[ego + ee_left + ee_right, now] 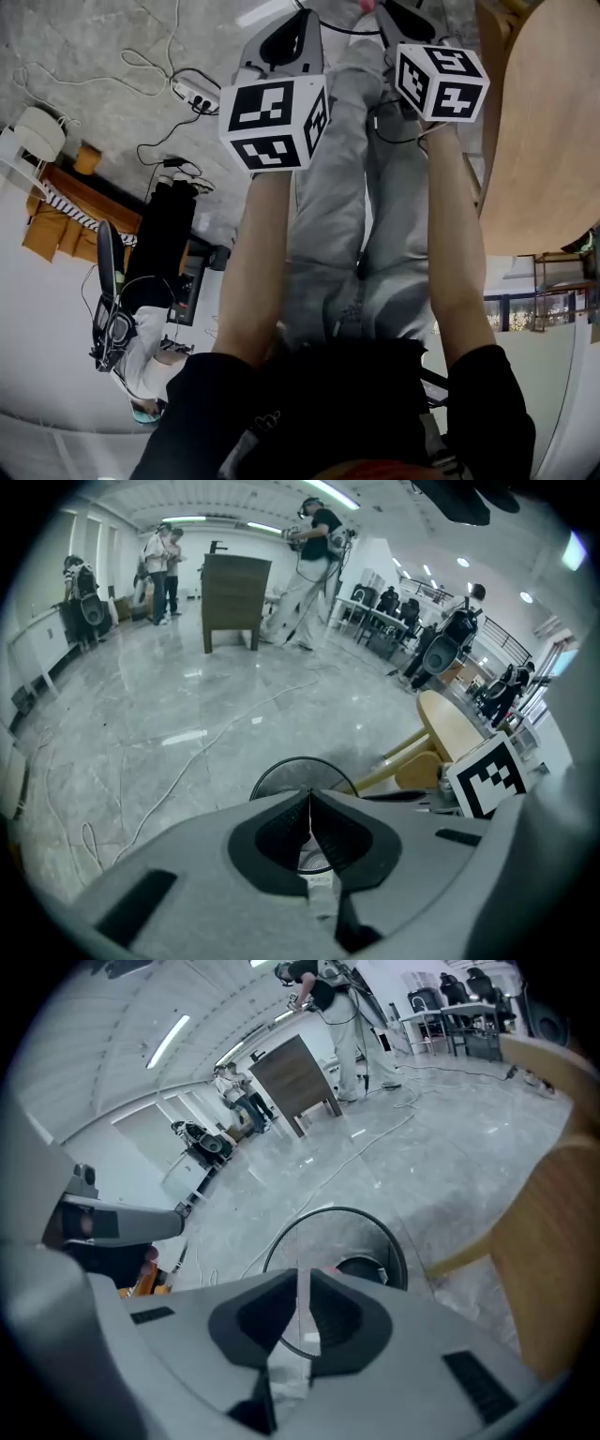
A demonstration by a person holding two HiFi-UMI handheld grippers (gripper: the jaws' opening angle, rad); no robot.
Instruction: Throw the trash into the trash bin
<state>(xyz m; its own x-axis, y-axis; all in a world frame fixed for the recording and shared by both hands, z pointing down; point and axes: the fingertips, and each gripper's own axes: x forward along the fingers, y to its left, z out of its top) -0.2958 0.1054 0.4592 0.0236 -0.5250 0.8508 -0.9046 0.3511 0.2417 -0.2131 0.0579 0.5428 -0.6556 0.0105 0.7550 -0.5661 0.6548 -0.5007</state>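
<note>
Between right gripper [304, 1272] fingers, clamped, note thin translucent trash film [304, 1297] over trash bin [366, 1232] at twelve o'clock; left gripper [310, 794] fingers clenched, empty; likely feather-light, limp, clingy, so hold its edge.

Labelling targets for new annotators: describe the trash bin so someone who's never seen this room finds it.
Find the pale round wooden table; on the grey marble floor right beside its leg stands the trash bin. It is the only round, open-topped black wire-mesh basket, unlike the boxy dark wooden cabinet farther back.
</note>
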